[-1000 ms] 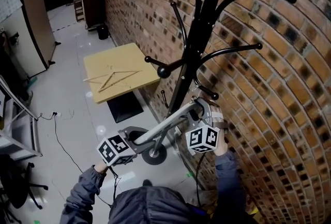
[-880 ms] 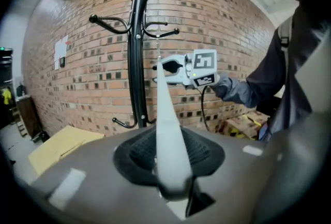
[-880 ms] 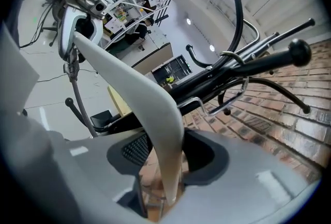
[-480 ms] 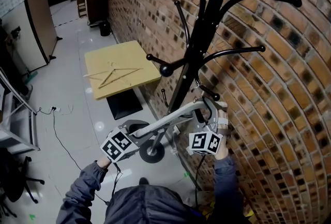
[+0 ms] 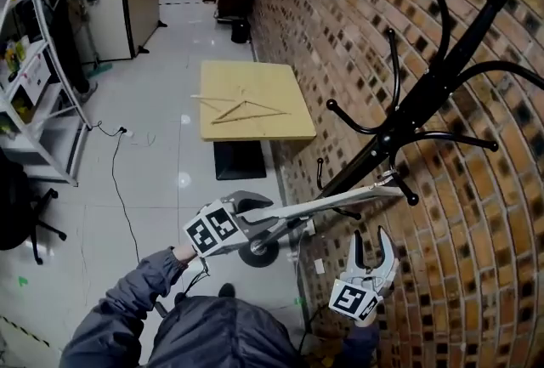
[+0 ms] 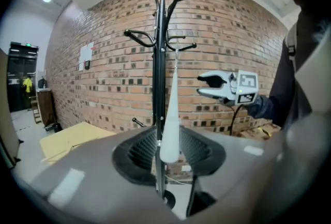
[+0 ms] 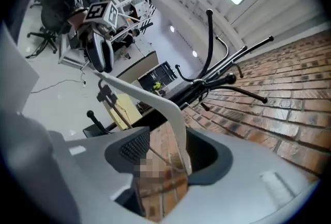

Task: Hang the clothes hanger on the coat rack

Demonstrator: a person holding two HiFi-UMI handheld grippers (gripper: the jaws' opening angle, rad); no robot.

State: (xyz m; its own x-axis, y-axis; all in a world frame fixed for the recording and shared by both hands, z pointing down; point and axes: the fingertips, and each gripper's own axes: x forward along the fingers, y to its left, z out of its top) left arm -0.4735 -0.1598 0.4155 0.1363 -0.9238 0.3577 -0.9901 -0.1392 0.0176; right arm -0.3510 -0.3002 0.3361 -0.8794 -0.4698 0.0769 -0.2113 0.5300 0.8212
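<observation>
The pale plastic clothes hanger (image 5: 331, 205) lay nearly level, its far end up against a low peg of the black coat rack (image 5: 425, 99). Whether its hook was already over that peg could not be told. The left gripper (image 5: 259, 216) held the hanger's other end, on the side away from the rack, with its jaws about half closed and pressed onto the tapered arm. The right gripper (image 5: 372, 237) stood below the hanger, near the foot of the rack. Its jaws were opening, nearly at their widest, and pointed up with nothing clamped. The hanger's arm showed ahead of them, but the pads were off it.

This looked like the hanging step itself, close to done, with one gripper letting go. The next move probably called for the left gripper to settle the hook fully over the peg, then open and draw back without dragging the hanger off.

Farther from the rack, along the brick wall (image 5: 340, 43), a wooden hanger (image 5: 242, 109) lay on a yellow table (image 5: 289, 124).
</observation>
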